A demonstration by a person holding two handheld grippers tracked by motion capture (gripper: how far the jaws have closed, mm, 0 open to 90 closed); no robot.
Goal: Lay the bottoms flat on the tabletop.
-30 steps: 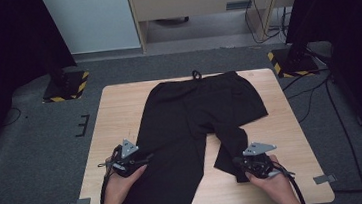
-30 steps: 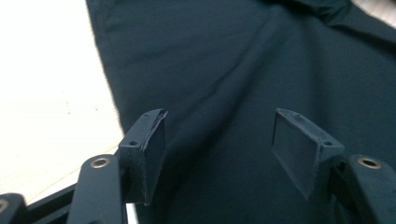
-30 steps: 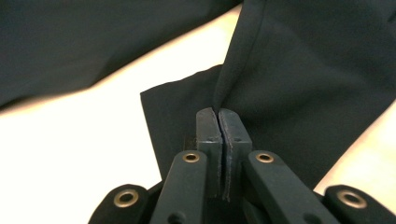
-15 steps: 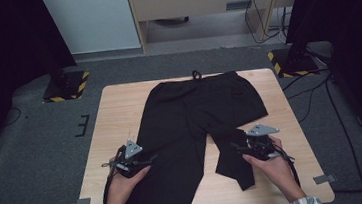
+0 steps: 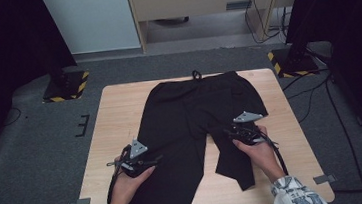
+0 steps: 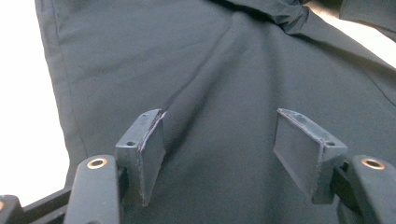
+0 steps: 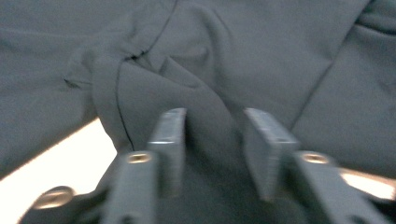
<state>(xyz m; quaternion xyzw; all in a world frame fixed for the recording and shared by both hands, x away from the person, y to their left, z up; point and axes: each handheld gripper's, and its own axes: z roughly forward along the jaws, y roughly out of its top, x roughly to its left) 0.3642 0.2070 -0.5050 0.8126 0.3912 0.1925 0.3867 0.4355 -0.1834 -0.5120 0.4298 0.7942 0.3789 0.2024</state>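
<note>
Two grippers on black trousers [image 5: 191,126], left gripper [image 5: 147,161] jaws wide, right gripper [image 5: 232,133] jaws closing around a fold.

You have black trousers [image 5: 191,126] of smooth, matt woven cloth on a pale wood table [image 5: 115,113] with a dull finish. Your left gripper [image 6: 231,154] has matt black plastic pads [image 6: 299,149] — scuffed at the edges. At 12 o'clock, the floor [image 5: 37,146] is rough grey carpet.
</note>
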